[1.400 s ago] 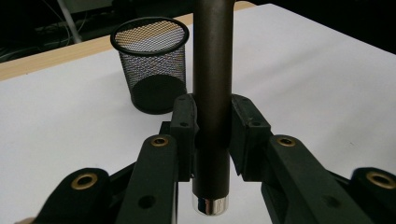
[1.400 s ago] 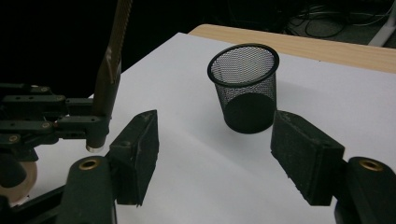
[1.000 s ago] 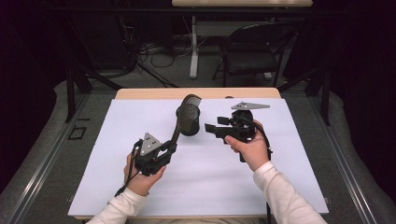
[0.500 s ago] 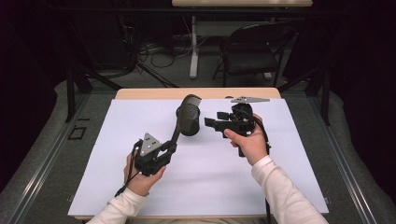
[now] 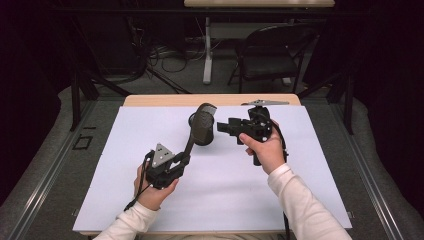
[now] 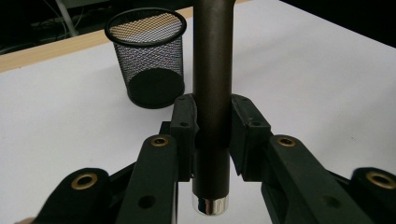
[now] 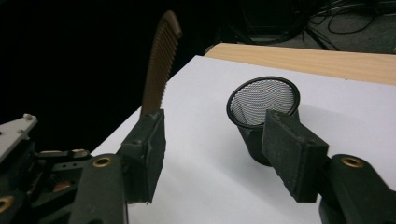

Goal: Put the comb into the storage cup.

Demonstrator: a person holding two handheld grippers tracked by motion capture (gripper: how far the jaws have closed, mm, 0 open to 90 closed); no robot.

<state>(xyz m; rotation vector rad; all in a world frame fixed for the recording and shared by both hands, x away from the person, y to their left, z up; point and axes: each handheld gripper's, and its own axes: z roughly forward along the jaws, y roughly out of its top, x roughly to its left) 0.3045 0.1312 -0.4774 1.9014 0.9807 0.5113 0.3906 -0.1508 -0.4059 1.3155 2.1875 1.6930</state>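
Mesh cup (image 6: 145, 57) stands empty; left gripper (image 6: 211, 135) clamps a hairbrush (image 5: 203, 125) handle, right gripper (image 7: 219, 144) gapes wide.

No readable text, label or number anywhere.

Left gripper (image 5: 186, 152) raised, clamped shut; right gripper (image 5: 223, 126) level, jaws apparently apart

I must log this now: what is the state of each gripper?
Left gripper: closed on the hairbrush handle.
Right gripper: open, holding nothing.
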